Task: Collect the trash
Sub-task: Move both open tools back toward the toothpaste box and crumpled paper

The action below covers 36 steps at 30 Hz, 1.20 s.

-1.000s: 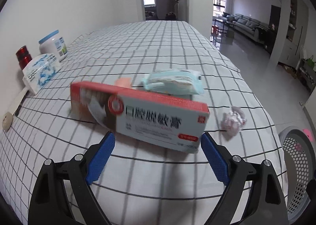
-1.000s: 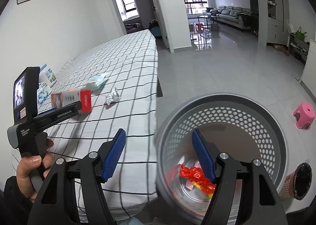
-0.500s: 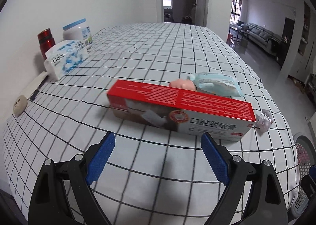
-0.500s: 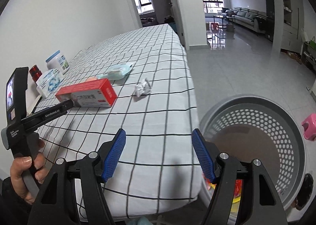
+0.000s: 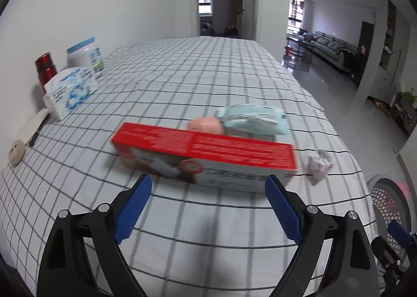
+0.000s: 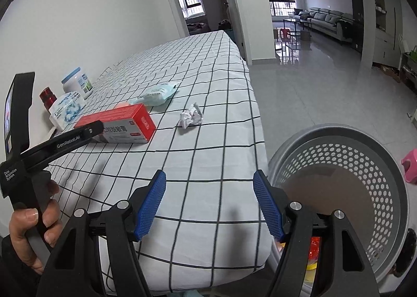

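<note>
Left gripper [image 5: 208,203] held wide, empty, just short of red box [image 5: 206,153] lying on checked sheet [image 5: 182,83]. Right gripper [image 6: 209,203] parted, empty, beside basket [image 6: 391,192]. Risk: long box spanned lengthwise, pads slipped off, box pushed into crumpled paper [image 5: 319,164].

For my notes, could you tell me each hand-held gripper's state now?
Left hand-held gripper: open, holding nothing.
Right hand-held gripper: open, holding nothing.

Your red-and-white box [image 5: 206,152] lies on the white bedsheet [image 5: 182,75] gridded with black lines. Behind it sit a pale-blue packet [image 5: 254,118] and something pinkish [image 5: 206,125], perhaps wrapping. Right, a grey perforated basket [image 6: 365,166].
</note>
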Tool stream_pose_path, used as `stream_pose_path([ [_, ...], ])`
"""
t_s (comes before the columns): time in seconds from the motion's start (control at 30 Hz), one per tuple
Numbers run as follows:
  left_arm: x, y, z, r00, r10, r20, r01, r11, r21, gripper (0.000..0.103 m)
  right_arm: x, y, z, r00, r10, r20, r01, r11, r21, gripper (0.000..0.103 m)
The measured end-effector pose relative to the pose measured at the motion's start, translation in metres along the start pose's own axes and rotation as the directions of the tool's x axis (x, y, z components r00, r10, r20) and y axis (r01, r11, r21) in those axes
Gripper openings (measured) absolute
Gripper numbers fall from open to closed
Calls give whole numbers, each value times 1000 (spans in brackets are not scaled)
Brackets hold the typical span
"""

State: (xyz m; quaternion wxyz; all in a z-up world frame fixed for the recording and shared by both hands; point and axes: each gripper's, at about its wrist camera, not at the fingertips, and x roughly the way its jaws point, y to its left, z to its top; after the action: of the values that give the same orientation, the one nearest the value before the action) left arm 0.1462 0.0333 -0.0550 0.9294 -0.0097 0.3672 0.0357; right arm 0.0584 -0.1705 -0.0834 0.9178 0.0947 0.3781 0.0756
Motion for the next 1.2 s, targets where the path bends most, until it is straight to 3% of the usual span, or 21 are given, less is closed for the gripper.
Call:
stream_pose_path([
  [0.2,6,-31,4,1000,-5,0,5,999,35,87,-3,-20,0,1000,-6,10,5,999,40,66],
  [0.53,25,-64,9,998,59,-13,-58,995,82,87,-7,-41,3,1000,-8,16,6,997,82,67],
  [1.2,16,-18,-3,996,88,-25,-89,996,-2,87,-7,-16,4,1000,8,14,-8,999,38,67],
])
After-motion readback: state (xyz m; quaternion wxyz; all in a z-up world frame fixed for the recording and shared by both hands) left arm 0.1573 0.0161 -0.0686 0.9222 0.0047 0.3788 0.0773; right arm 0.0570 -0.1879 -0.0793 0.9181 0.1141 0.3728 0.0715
